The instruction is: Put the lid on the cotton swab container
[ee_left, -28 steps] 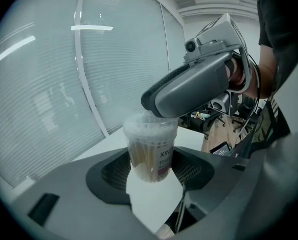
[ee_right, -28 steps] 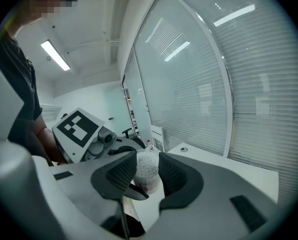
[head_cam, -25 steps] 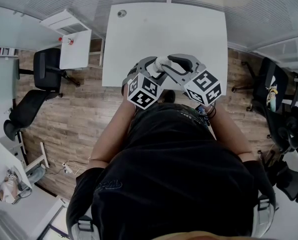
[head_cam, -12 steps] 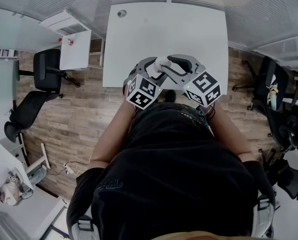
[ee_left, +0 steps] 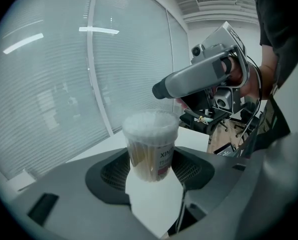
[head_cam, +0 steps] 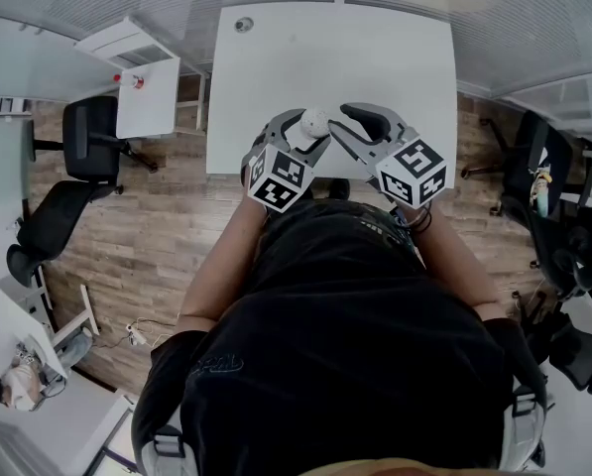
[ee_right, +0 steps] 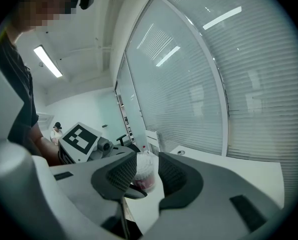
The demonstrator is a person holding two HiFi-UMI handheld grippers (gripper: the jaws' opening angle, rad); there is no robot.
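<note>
L gripper (head_cam: 306,130) holds swab container (head_cam: 315,120) beside R gripper (head_cam: 341,125).

White table (head_cam: 375,58), black office chairs (head_cam: 90,127), wooden floor (head_cam: 167,236)

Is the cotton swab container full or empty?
Full: swab sticks pack the clear cotton swab container held in the jaws of the left gripper.
</note>
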